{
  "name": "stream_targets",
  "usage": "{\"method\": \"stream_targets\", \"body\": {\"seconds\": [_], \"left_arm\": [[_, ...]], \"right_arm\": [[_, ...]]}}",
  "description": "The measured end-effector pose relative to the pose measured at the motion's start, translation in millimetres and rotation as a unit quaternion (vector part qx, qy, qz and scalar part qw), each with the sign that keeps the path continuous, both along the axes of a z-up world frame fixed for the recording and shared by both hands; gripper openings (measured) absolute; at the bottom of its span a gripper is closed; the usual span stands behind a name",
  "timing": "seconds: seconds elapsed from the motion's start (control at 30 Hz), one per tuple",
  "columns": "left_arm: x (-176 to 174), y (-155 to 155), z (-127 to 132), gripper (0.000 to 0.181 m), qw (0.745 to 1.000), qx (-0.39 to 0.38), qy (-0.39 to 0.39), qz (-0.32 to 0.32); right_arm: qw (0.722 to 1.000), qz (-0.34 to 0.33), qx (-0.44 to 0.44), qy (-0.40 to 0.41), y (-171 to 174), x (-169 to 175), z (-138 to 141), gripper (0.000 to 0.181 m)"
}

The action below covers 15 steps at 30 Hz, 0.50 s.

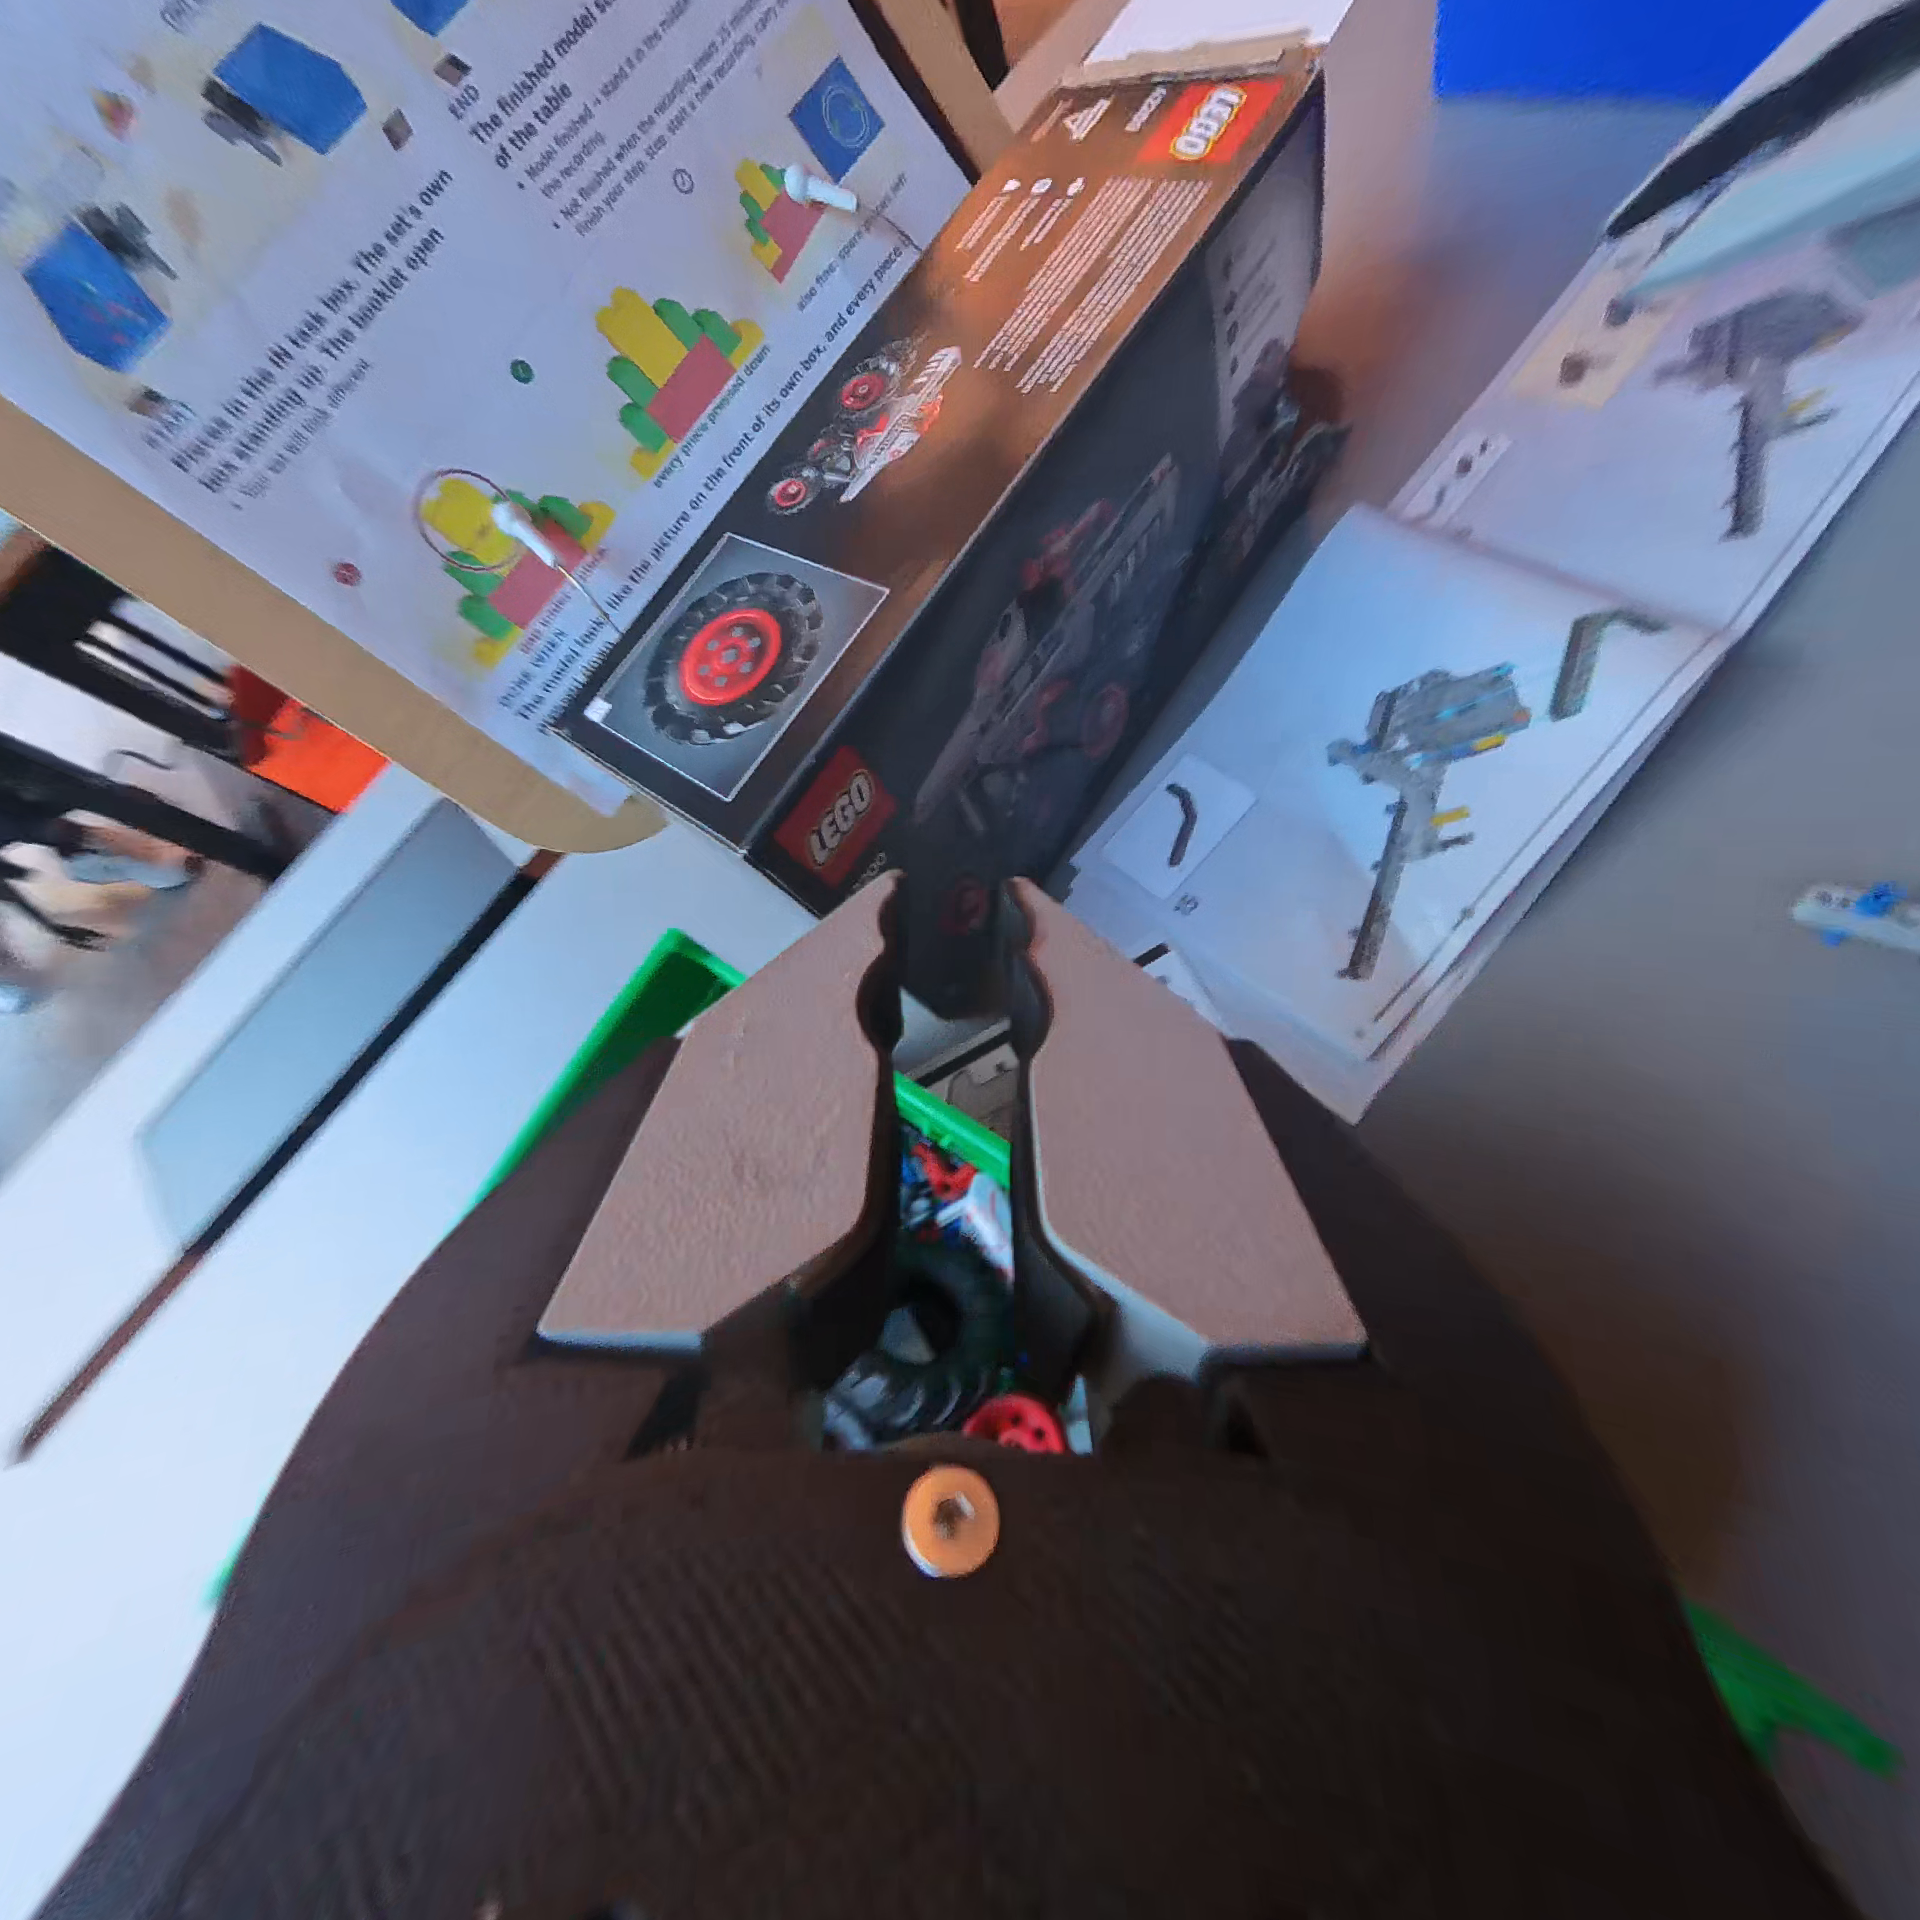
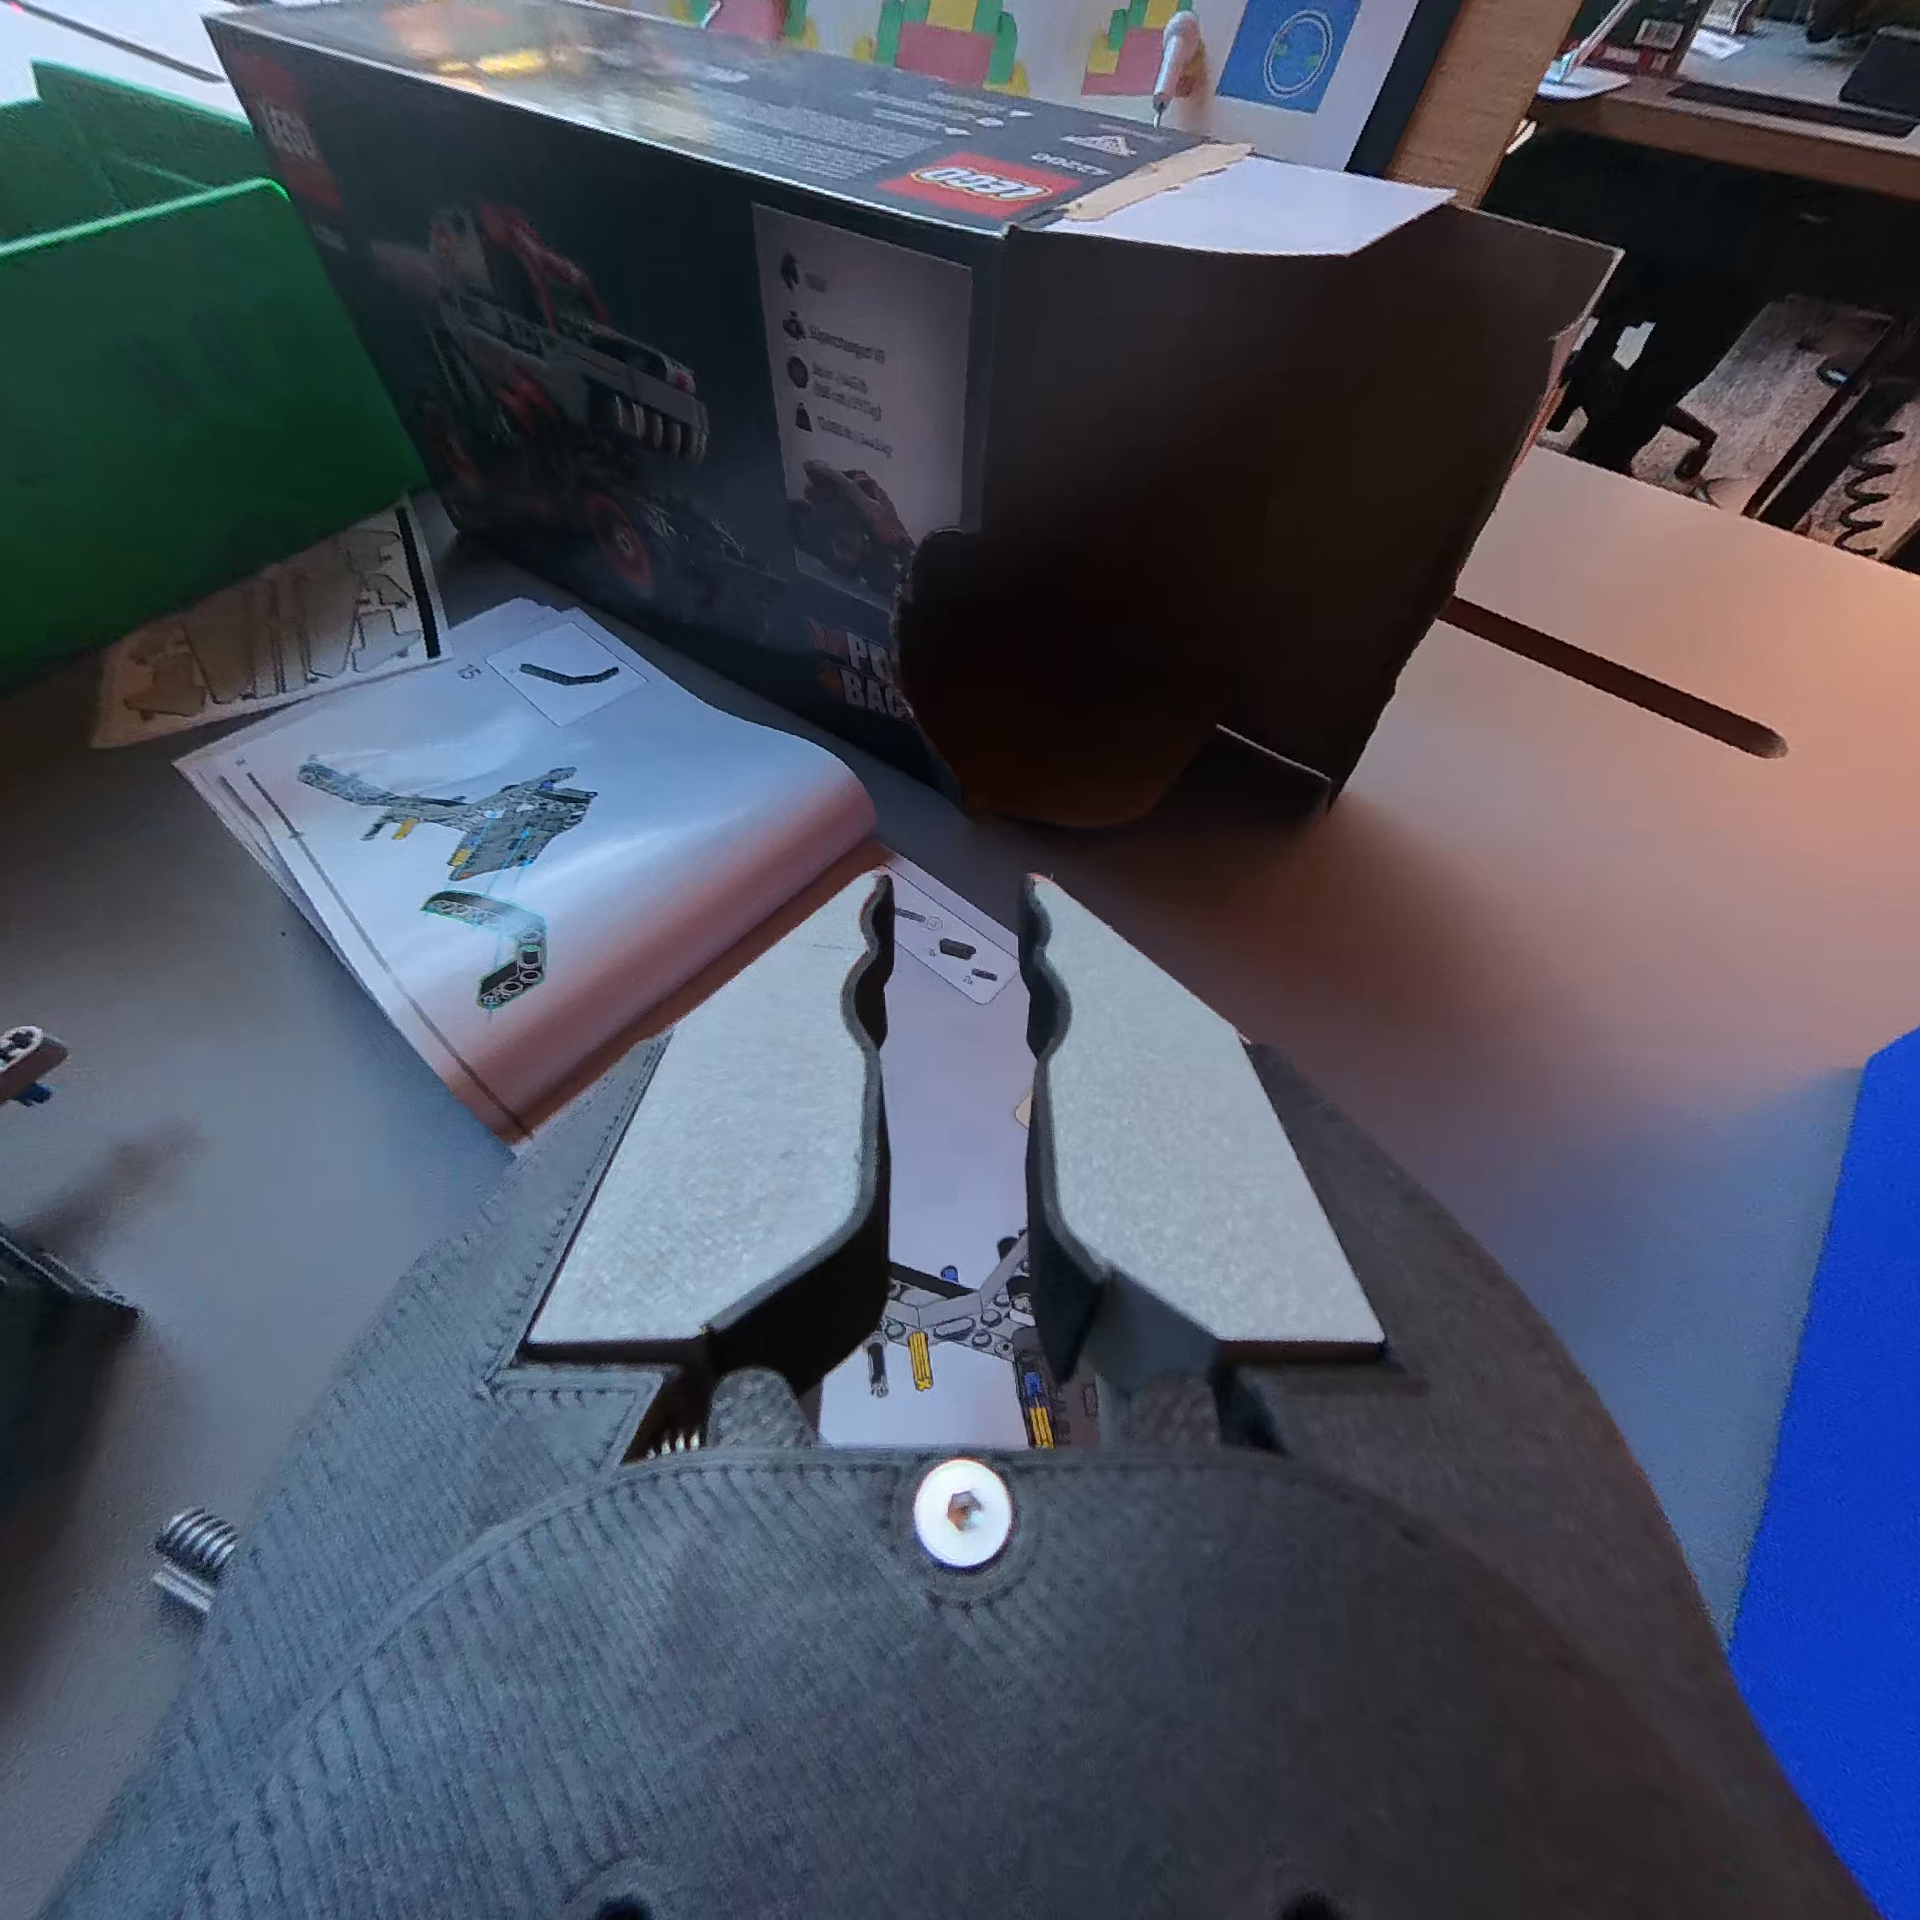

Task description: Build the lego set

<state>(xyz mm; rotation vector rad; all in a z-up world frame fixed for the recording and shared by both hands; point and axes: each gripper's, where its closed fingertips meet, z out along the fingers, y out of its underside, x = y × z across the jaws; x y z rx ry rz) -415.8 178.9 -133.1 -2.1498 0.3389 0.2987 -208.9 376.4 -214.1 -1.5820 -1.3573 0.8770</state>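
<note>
My left gripper [image 1: 954, 904] is open and empty, tilted, and hovers over a green bin [image 1: 675, 966]. Between its fingers I see loose parts in the bin: a black tyre [image 1: 925, 1340] and a red wheel hub [image 1: 1013, 1429]. My right gripper [image 2: 958, 894] is open and empty, just above the open instruction booklet [image 2: 582, 831] on the grey table. The booklet also shows in the left wrist view [image 1: 1403, 748]. A small grey and blue assembly [image 1: 1860, 909] lies on the table at the right. A grey ribbed part [image 2: 192, 1558] lies at the lower left of the right wrist view.
The dark set box [image 2: 727, 364] stands behind the booklet with its end flap open; it also shows in the left wrist view [image 1: 1039, 416]. The green bin [image 2: 156, 395] is left of it, with a sticker sheet [image 2: 281, 634] in front. A blue object [image 2: 1849, 1455] is at the right. A poster [image 1: 468, 260] stands behind.
</note>
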Motion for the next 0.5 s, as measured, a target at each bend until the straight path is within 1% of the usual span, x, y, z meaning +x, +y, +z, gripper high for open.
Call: {"method": "stream_targets", "body": {"seconds": [0.13,0.23,0.4,0.5], "left_arm": [[-3.0,2.2,-11.6,0.015,0.999,0.014,-0.041,0.011],[-6.1,-2.6,-21.0,0.020,0.999,0.006,-0.036,0.029],[7.1,-5.2,-27.9,0.022,0.999,0.008,-0.043,0.012],[16.3,-5.2,-33.7,0.039,0.999,-0.001,-0.054,-0.002]], "right_arm": [[1.000,0.002,0.006,0.001,-0.9,-2.6,1.4,0.023],[1.000,0.006,0.005,0.002,-1.7,-4.3,1.3,0.024],[1.000,0.010,0.005,-0.002,-4.0,-6.7,-1.3,0.023],[1.000,0.013,0.005,-0.005,-5.5,-8.1,-2.8,0.023]]}}
